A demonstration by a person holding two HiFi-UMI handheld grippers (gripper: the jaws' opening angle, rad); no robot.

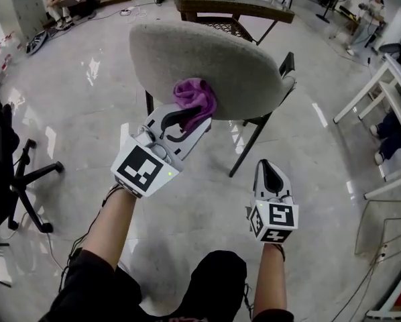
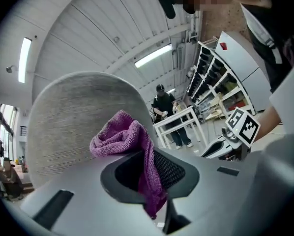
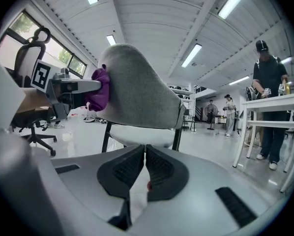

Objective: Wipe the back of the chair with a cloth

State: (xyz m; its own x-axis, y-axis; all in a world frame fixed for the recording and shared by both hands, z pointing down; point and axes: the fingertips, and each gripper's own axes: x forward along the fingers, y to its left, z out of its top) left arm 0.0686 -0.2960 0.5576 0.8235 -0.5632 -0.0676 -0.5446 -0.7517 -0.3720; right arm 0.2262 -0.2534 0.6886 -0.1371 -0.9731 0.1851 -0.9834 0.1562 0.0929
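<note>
Glossy grey flooring (image 1: 73, 113) is spreading under everything, with a black office chair (image 1: 6, 173) standing at the left. The left gripper (image 1: 190, 119) is clamping the purple cloth (image 1: 195, 96) in its jaws, holding it against the grey chair back (image 1: 207, 59). The right gripper (image 1: 271, 170) is hanging nearer, right of the chair, jaws together and empty.

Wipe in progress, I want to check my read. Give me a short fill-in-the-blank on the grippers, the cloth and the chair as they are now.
1. The left gripper is shut on a cloth whose colour is ____.
2. The cloth rests against the grey chair, on the rear side of its ____.
3. The right gripper hangs apart from the chair with nothing in it, and its jaws are ____.

Missing words: purple; backrest; shut
</note>
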